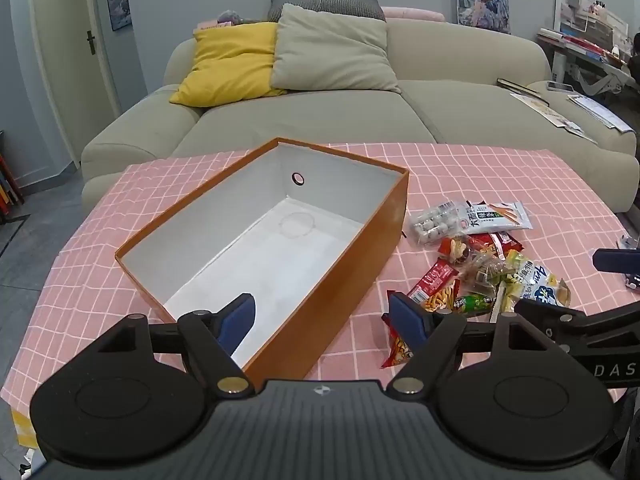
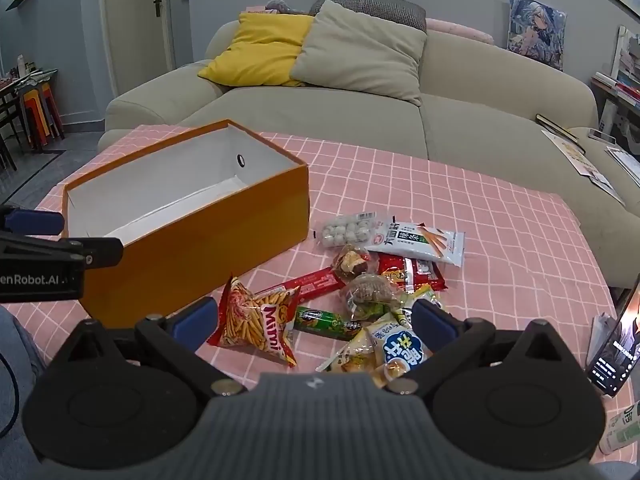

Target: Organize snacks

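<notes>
Left gripper (image 1: 324,318): jaws spread wide, nothing between them; it hangs over the near corner of the orange box, one blue pad above the box's white floor, the other outside its right wall.
Right gripper (image 2: 314,320): jaws wide apart and empty, tilted down over the near edge of the snack pile.
Between the right jaws: a Mimi stick-snack bag (image 2: 256,322), a green tube pack (image 2: 326,320) and a blue-and-white bag (image 2: 400,350) lie on the cloth, none touched by the pads.
Snack pile (image 1: 476,260): loose on the pink checked tablecloth (image 1: 500,176), just right of the box; a pack of white balls (image 2: 348,232) and a white stick pack (image 2: 424,242) lie at its far end.
Orange box (image 1: 344,280): open, lidless, white inside, no snacks in it.
Behind the table: beige sofa (image 1: 320,120) with a yellow cushion (image 1: 232,62).
Right edge: a lit phone (image 2: 616,344) stands propped up.
</notes>
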`<move>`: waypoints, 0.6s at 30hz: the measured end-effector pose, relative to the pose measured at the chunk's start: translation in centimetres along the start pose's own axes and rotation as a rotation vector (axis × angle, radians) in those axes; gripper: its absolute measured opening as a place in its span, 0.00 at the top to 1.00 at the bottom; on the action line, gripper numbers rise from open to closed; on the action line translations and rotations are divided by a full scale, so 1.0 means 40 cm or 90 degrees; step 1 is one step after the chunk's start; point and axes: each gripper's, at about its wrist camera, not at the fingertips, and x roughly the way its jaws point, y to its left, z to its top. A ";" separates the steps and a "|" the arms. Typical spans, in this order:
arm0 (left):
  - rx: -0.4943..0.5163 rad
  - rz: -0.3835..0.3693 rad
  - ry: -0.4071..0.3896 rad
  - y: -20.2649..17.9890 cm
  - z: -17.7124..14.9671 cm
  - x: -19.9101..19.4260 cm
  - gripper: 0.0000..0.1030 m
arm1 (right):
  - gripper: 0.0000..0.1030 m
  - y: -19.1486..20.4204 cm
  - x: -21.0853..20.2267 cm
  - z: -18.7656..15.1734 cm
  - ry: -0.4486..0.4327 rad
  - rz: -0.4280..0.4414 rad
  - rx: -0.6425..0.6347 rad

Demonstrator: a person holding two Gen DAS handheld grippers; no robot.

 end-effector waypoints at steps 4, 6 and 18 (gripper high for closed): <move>-0.005 -0.010 0.006 0.002 -0.003 -0.001 0.15 | 0.04 -0.015 0.003 -0.012 0.002 0.000 -0.001; -0.002 -0.009 0.017 -0.003 -0.007 0.006 0.15 | 0.04 -0.009 0.006 0.000 0.008 -0.002 0.005; -0.014 -0.002 0.048 0.003 -0.009 0.028 0.15 | 0.04 -0.012 0.012 -0.012 0.021 -0.001 0.014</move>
